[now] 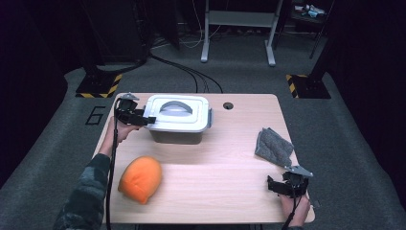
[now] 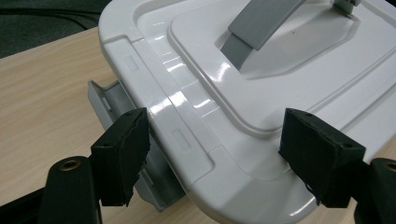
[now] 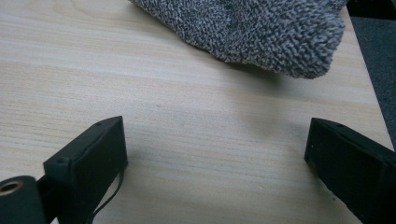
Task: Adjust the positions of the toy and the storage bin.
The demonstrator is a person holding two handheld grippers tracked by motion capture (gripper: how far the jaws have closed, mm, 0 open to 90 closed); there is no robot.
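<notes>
A white lidded box (image 1: pixel 178 118) with a grey carry handle (image 1: pixel 175 107) stands at the back left of the wooden table (image 1: pixel 215 182). My left gripper (image 1: pixel 143 119) is open at the box's left end. In the left gripper view its jaws straddle the corner of the white lid (image 2: pixel 243 93), beside a grey side latch (image 2: pixel 116 116) that hangs open. An orange sponge-like lump (image 1: pixel 140 178) lies at the front left. A grey knitted cloth (image 1: pixel 273 145) (image 3: pixel 261 28) lies at the right. My right gripper (image 1: pixel 282 186) rests open just in front of it, over bare wood.
A round cable hole (image 1: pixel 228 105) sits at the table's far edge. The box's right latch (image 1: pixel 209 117) is down at its other end. Beyond the table are a grey carpet, black cables, and stand bases with yellow-black tape (image 1: pixel 99 86).
</notes>
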